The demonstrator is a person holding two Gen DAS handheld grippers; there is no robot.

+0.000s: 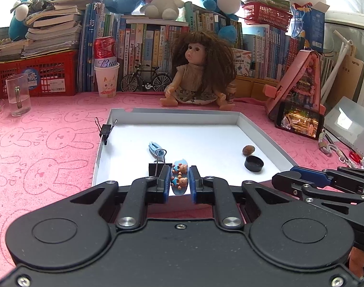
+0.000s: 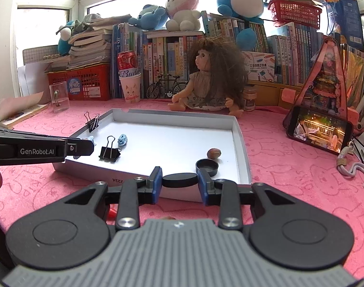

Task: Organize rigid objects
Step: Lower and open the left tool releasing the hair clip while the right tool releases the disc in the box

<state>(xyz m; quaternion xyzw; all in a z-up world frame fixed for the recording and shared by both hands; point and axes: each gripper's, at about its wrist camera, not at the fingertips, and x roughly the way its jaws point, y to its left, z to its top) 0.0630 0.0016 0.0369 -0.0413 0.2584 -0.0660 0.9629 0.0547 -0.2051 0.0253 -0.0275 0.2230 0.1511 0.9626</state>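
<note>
A white shallow box lid [image 1: 239, 117] [image 2: 237, 129] lies on the pink cloth. My left gripper [image 1: 180, 179] is shut on a light blue hair clip with two small bears [image 1: 180, 177], held over the box's near edge. My right gripper [image 2: 180, 179] is shut on a flat black round lid [image 2: 180, 179], at the box's front wall. Inside the box lie a black binder clip [image 2: 109, 152] [image 1: 158, 167], a blue clip [image 1: 155, 149] [image 2: 122, 140], a brown nut [image 1: 248, 149] [image 2: 214, 153] and a black cap [image 1: 254, 163] [image 2: 207, 166].
Another black binder clip [image 1: 106, 130] [image 2: 92, 123] is clamped on the box's left wall. A doll [image 1: 201, 71] sits behind the box. A phone [image 1: 299, 120] leans at the right, a glass mug [image 1: 18, 94] stands at the left. Books and plush toys line the back.
</note>
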